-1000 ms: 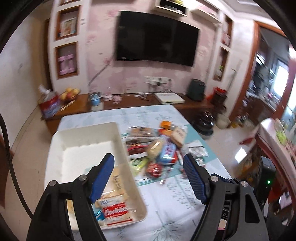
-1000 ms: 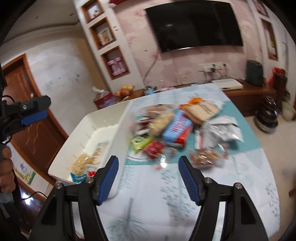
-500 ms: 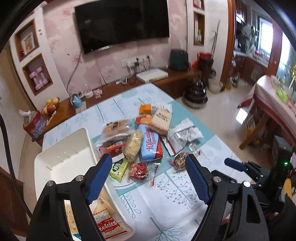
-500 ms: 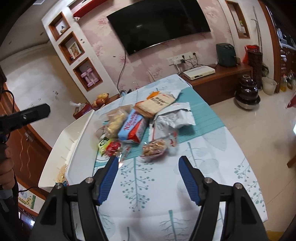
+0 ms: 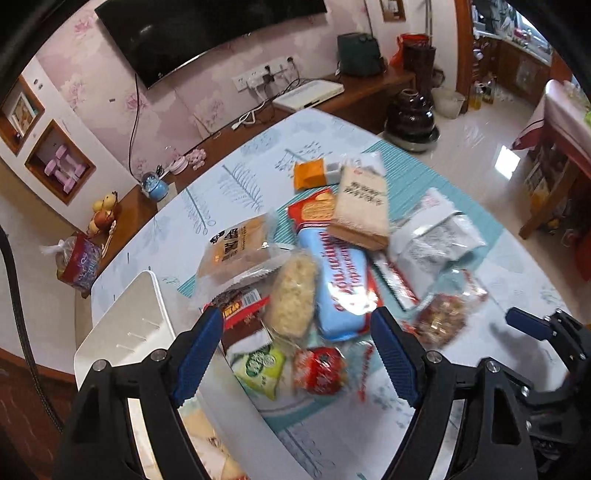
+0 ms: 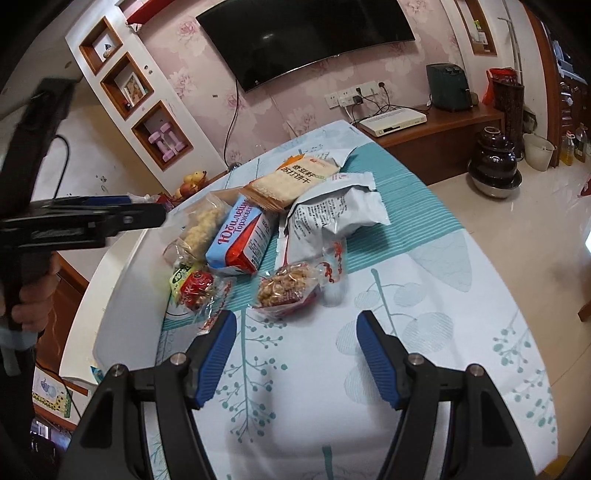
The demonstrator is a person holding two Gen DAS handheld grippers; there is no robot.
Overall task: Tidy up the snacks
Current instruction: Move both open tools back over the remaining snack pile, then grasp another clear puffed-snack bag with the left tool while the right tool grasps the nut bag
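Wall TV [image 6: 306, 33] as landmark: power strip [image 6: 351, 95] below-right of it, white set-top box [image 6: 393, 123] on sideboard [image 6: 454, 127] below-right, pink dumbbells [image 6: 164, 142] in niche left.

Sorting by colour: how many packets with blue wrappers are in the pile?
1: the long blue biscuit pack in the middle of the pile, partly under the tan cracker pack. Others may be hidden underneath.

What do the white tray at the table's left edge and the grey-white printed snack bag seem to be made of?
The white rectangular tray looks like rigid moulded plastic with a matte to satin finish: smooth thick walls, a rounded rim, small ribs inside. The grey-white printed snack bag looks like thin plastic or foil-lined film, slightly glossy: it creases sharply and has flat sealed ends. Which film it is I cannot tell.
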